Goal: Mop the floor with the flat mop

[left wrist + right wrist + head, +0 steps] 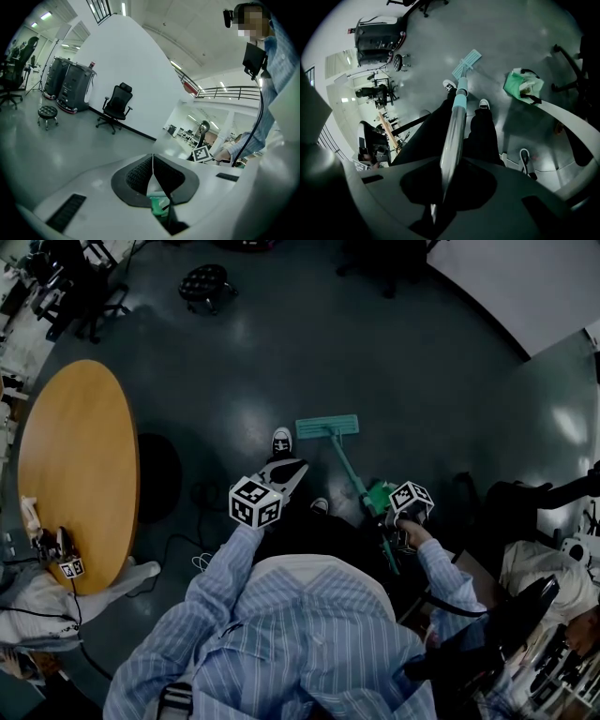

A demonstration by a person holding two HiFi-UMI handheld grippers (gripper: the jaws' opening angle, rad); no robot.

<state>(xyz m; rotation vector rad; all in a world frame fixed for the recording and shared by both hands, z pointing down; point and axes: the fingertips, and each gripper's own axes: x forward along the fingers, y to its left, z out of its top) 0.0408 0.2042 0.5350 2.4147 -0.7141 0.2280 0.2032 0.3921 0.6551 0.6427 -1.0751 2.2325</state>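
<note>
Dark, glossy floor (450,362) filled the head view beneath a person in a striped shirt. Nearest, the right gripper (403,514) pinched the handle (454,131) of the mop, with its jaws closed round the smooth metal tube. The left gripper (284,471) hung apart from the handle. Its jaws were pressed together, pad tips meeting, with nothing pinched. A scrap of green showed low behind the pads, and what it was could not be told.

From the right gripper the handle sloped down and forward past the person's legs. The mop head (327,427) lay flat on the floor, just beside the forward shoe (281,440). A green bag (524,86) sat on the floor near the person's right. A cable (183,545) trailed between the person and a round wooden table (80,456) at the left. Farther off stood a small stool (206,284).

Likely risks from here:
- With only one gripper on a slick tube, the handle could twist or slide in the jaws, so the head might lift off the floor or wander.
- A stroke pulled back could knock the head against the shoe.
- A wide sweep to the right could catch the bag.
- A wide sweep to the left could snag the cable.
</note>
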